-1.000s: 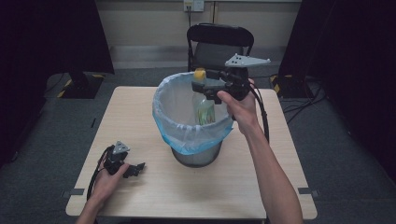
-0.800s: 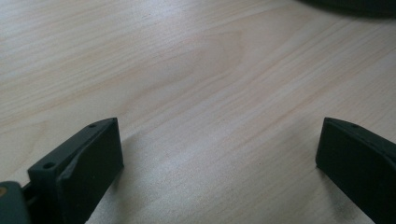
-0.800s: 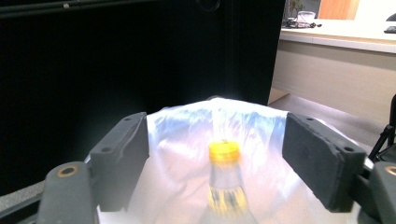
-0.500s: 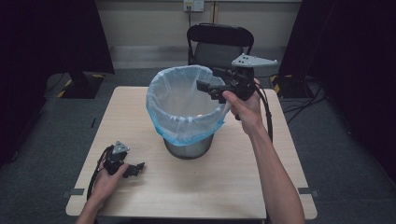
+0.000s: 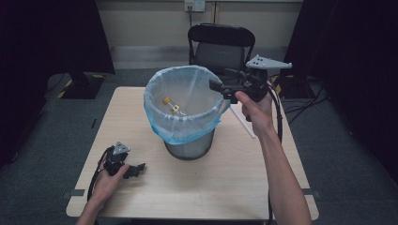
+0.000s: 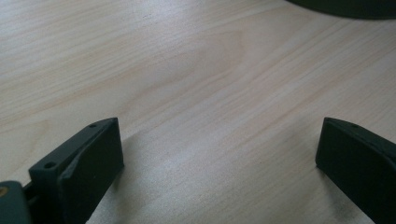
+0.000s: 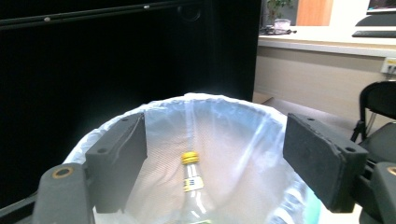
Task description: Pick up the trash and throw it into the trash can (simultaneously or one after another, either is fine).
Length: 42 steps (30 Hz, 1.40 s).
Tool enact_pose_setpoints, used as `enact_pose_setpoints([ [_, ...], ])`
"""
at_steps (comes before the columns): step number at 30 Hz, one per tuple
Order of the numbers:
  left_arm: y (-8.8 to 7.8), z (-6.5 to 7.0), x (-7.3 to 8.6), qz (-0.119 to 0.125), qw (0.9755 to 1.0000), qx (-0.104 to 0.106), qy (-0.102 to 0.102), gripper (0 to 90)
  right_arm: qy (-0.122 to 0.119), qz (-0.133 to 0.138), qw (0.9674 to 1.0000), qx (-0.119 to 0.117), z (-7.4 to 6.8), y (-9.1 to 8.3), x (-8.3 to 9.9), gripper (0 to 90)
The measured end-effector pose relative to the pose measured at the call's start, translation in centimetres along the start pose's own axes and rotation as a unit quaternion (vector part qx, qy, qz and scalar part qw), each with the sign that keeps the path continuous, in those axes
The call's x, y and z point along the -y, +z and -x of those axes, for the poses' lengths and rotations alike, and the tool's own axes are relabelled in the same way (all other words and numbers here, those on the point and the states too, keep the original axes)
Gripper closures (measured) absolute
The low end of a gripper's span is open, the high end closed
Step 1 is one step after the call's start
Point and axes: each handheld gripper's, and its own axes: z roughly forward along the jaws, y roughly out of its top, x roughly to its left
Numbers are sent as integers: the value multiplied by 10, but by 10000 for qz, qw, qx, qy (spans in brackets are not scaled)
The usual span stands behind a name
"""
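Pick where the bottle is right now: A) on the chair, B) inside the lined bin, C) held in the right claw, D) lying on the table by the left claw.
B: the bottle with its yellow cap sits inside the bin, below the open right claw, whose jaws stand apart with nothing between them.

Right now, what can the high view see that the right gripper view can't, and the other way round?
High view alone: the wooden table, the left gripper resting on it, the whole mesh bin under its liner, a white stick beside it, and the person's arms.
Right gripper view alone: a desk with a keyboard far off, and the right gripper's wide-open jaws close up.
Both: the blue bin liner, the yellow-capped bottle inside it, and the black chair.
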Motion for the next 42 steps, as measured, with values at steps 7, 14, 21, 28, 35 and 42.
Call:
enact_pose_setpoints([
  [7, 0, 0, 0, 0, 10000, 0, 0, 2, 85, 70, 9997, 223, 14, -17, 5, 194],
  [14, 0, 0, 0, 0, 10000, -2, 2, 2, 104, 21, 9992, 390, 29, -31, 19, 194],
  [21, 0, 0, 0, 1, 10000, -1, 0, 2, 271, -56, 9977, 612, 43, -44, 32, 253],
  [28, 0, 0, 0, 0, 10000, 0, 0, 2, 409, -288, 9956, 791, 57, -47, 50, 251],
  [35, 0, 0, 0, 1, 10000, -2, 3, 3, 637, -359, 9908, 1139, 72, -47, 73, 236],
  [42, 0, 0, 0, 0, 10000, 0, 2, 2, 690, -415, 9864, 1434, 85, -47, 98, 305],
])
